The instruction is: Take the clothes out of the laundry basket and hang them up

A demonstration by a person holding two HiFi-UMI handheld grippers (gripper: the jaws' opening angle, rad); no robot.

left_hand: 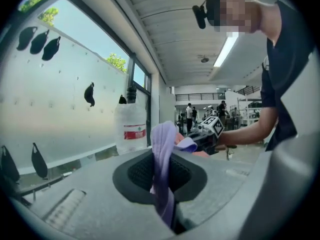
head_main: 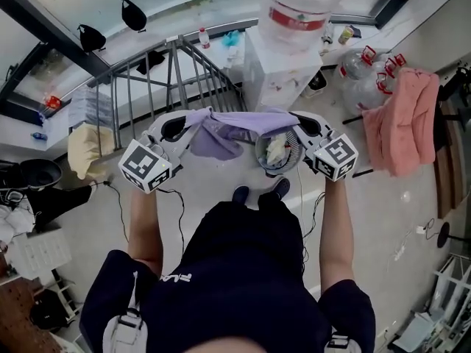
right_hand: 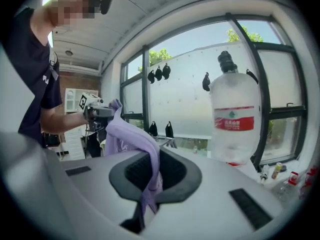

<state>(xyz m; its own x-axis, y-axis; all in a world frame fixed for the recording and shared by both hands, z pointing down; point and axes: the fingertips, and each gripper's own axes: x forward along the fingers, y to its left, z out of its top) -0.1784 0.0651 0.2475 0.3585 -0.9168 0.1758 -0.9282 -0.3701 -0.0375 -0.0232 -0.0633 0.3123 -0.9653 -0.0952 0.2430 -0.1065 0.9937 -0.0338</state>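
Left tool [head_main: 190, 120] and right tool [head_main: 296, 122] each pinch an end of the lilac garment [head_main: 235, 126] above the laundry basket [head_main: 259, 160], so keep it taut, I'd say, heading for the drying rack [head_main: 174, 68].

The purple cloth [head_main: 235, 122] stretched between the left gripper [head_main: 197, 120] and the right gripper [head_main: 293, 118] covers part of the basket [head_main: 294, 160] below them. Its pinched ends vanish between both pairs of jaws. Ahead of the grippers, the water bottle [head_main: 302, 6] has its top cut off by the head view's edge. The people [left_hand: 190, 111] beyond the right gripper are too small to make out.

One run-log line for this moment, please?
left hand-held gripper: shut on purple garment | right hand-held gripper: same | span: stretched between both
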